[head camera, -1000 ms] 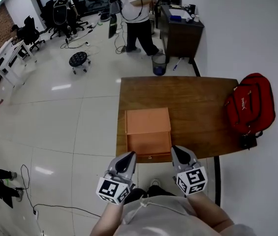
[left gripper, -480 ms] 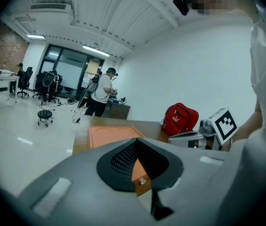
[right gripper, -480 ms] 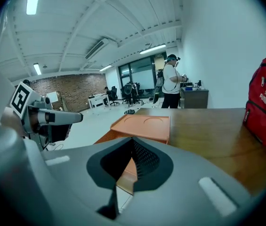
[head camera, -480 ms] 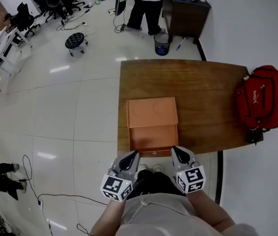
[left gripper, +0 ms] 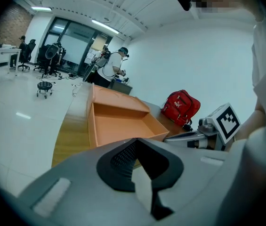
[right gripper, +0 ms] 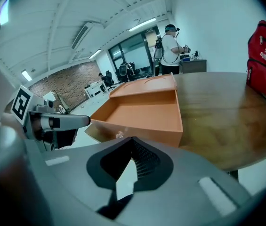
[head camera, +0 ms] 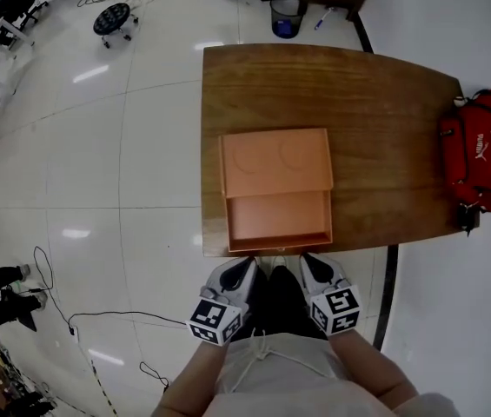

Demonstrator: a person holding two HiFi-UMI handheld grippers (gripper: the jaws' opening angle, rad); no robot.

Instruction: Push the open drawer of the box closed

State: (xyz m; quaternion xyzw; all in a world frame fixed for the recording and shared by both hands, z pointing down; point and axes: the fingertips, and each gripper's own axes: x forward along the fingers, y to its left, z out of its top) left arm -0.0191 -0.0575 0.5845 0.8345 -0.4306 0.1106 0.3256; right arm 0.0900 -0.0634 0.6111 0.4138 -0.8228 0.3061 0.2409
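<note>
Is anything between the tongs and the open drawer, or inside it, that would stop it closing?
Nothing visible. The drawer looks empty, and only open air separates its front from the left tongs and right tongs, both shut.

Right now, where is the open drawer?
In the head view, the open drawer juts from the orange box at the table's near edge, just ahead of the left tool and right tool.

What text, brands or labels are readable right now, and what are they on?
"PUMA": white print on the red backpack.
Orange box: no print visible.
Cubes on the left gripper and right gripper: square marker patterns only, no words.
</note>
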